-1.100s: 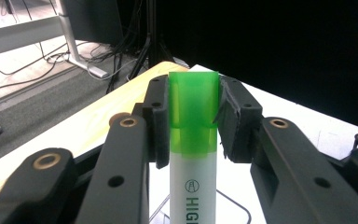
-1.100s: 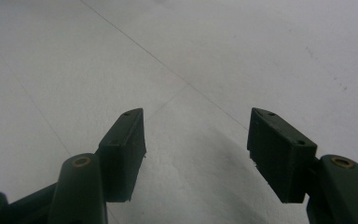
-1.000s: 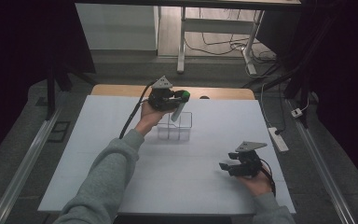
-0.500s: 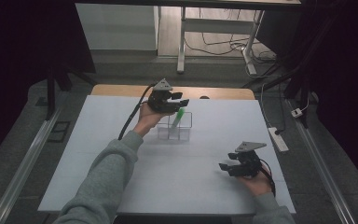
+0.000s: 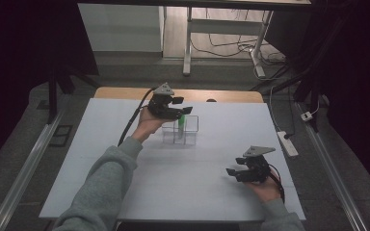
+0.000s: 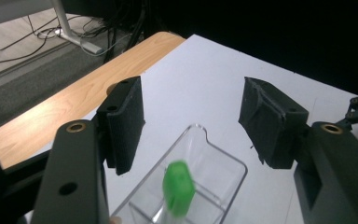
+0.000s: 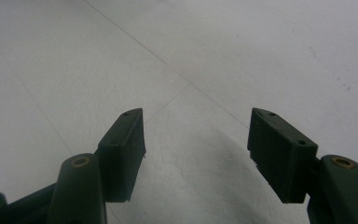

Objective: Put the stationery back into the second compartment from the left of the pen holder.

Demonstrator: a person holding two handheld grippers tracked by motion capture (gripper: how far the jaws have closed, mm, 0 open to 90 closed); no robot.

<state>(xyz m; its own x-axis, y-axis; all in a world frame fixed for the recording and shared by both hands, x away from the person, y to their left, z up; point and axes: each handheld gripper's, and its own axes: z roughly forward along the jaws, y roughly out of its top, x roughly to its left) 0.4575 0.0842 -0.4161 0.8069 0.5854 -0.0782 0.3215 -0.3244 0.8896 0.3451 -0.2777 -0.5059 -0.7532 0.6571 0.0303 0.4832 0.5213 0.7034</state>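
Nearest, the right claw (image 5: 236, 173) is held spread and empty low over the white desk (image 5: 101, 192), apparently waiting. Farther off, the left claw (image 5: 185, 107) is held wide open above a clear divided container (image 5: 180, 131), where a green-capped tube (image 6: 178, 186) stands, seemingly just released. No writing can be read.

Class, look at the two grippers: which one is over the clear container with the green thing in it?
The left gripper, held over the clear container with the green thing inside. The right gripper sits apart, over bare white table, nearer the person.
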